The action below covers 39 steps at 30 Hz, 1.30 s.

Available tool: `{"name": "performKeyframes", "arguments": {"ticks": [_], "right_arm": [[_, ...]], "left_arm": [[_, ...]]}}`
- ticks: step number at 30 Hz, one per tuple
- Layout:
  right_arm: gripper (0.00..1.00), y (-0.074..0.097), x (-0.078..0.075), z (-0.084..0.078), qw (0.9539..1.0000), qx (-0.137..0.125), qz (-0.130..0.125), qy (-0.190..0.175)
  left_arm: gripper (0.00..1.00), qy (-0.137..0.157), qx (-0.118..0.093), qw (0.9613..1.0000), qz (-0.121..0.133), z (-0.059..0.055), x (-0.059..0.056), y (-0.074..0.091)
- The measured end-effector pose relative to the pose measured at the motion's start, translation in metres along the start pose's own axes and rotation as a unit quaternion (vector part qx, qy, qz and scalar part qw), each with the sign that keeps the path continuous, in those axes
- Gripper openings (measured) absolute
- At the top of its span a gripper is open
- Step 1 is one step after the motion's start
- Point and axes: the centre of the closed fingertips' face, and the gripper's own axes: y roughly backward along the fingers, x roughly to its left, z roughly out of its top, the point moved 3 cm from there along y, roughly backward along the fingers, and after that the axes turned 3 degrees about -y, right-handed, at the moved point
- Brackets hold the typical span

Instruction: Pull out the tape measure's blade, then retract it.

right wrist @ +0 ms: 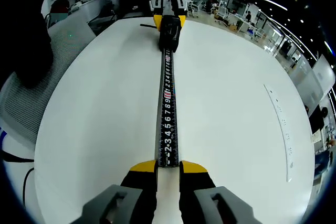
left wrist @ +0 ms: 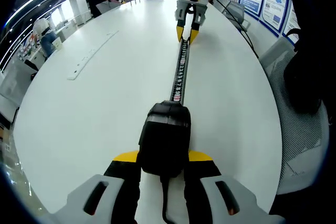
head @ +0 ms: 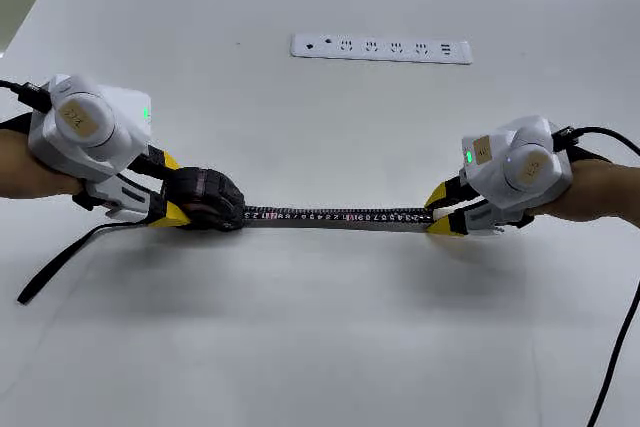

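Tape measure case (head: 205, 197): black, rounded, ribbed; sits mid-table (head: 300, 347) (white, smooth), clamped betw. yellow-tipped jaws of left gripper (head: 172, 187). Blade (head: 340, 216): flat, dark, printed scale, stretched straight to right gripper (head: 438, 212), jaws pinched narrow on blade end. Black strap (head: 60, 262) trails toward near edge. White power strip (head: 380, 47) lies twd. far edge.
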Motion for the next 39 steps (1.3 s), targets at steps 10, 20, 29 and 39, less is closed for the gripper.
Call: {"name": "performKeyframes", "arguments": {"ticks": [10,20,29,39], "right_arm": [[0.14,-0.002,0.000,0.001,0.9999,0.005,-0.001,0.016],[0.22,0.002,-0.001,0.005,0.9999,0.001,-0.014,0.010],[0.27,0.011,0.002,0.006,0.9997,0.001,-0.022,0.011],[0.40,0.024,0.003,0.004,0.9991,-0.001,-0.043,0.000]], "left_arm": [[0.27,-0.014,0.003,0.9999,0.006,0.001,0.000,0.001],[0.32,-0.003,0.000,0.9999,0.015,0.001,0.002,0.006],[0.45,0.014,-0.002,0.9997,0.018,-0.003,-0.002,0.012],[0.62,0.025,-0.005,0.9993,0.026,-0.003,-0.010,0.020]]}}
